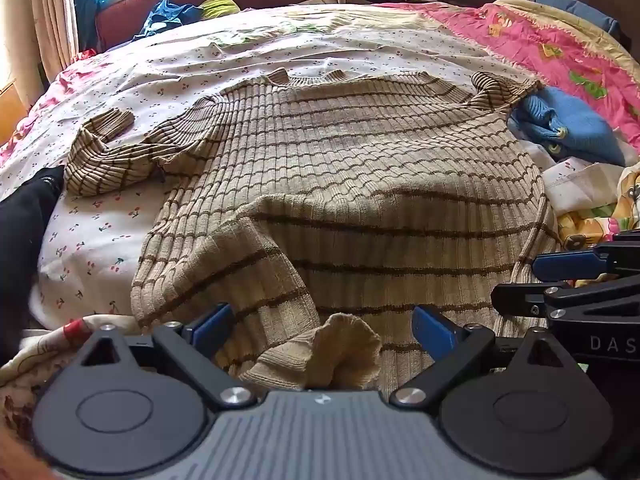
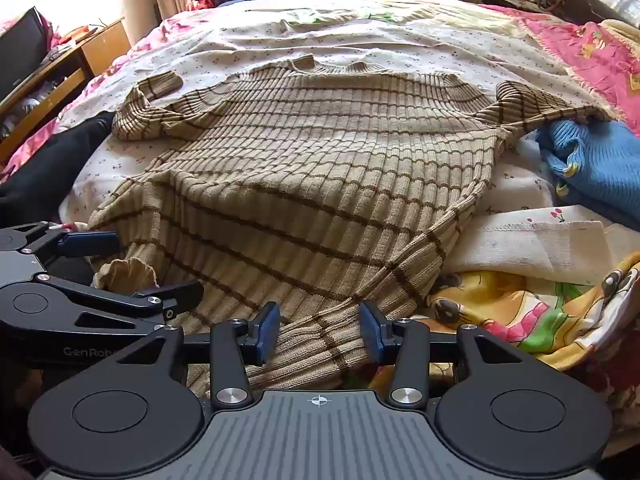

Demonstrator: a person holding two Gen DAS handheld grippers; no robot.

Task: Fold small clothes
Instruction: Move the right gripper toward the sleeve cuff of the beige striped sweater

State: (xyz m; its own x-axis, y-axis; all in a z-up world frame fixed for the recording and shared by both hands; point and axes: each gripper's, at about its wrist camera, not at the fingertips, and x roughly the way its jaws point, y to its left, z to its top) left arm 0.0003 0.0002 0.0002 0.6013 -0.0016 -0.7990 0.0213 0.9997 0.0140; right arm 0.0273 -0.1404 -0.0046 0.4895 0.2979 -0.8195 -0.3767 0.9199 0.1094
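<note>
A beige ribbed sweater with brown stripes (image 1: pixel 340 160) (image 2: pixel 312 152) lies spread on the bed, collar at the far end and both sleeves bent outward. My left gripper (image 1: pixel 322 322) (image 2: pixel 136 268) stands wide open over the near hem, where a ruffled bit of hem (image 1: pixel 344 348) sits loose between the fingers. My right gripper (image 2: pixel 319 328) (image 1: pixel 560 280) is at the hem's right corner. A band of the knit runs between its blue pads (image 2: pixel 269 330) without being pinched.
The cherry-print sheet (image 1: pixel 100 232) covers the bed. A blue knit garment (image 1: pixel 568 128) (image 2: pixel 592 160) lies right of the sweater, with a white cloth (image 2: pixel 540 240) and a cartoon quilt (image 2: pixel 540 312) nearer. A black garment (image 2: pixel 52 168) lies at the left and a pink blanket (image 1: pixel 560 48) at the far right.
</note>
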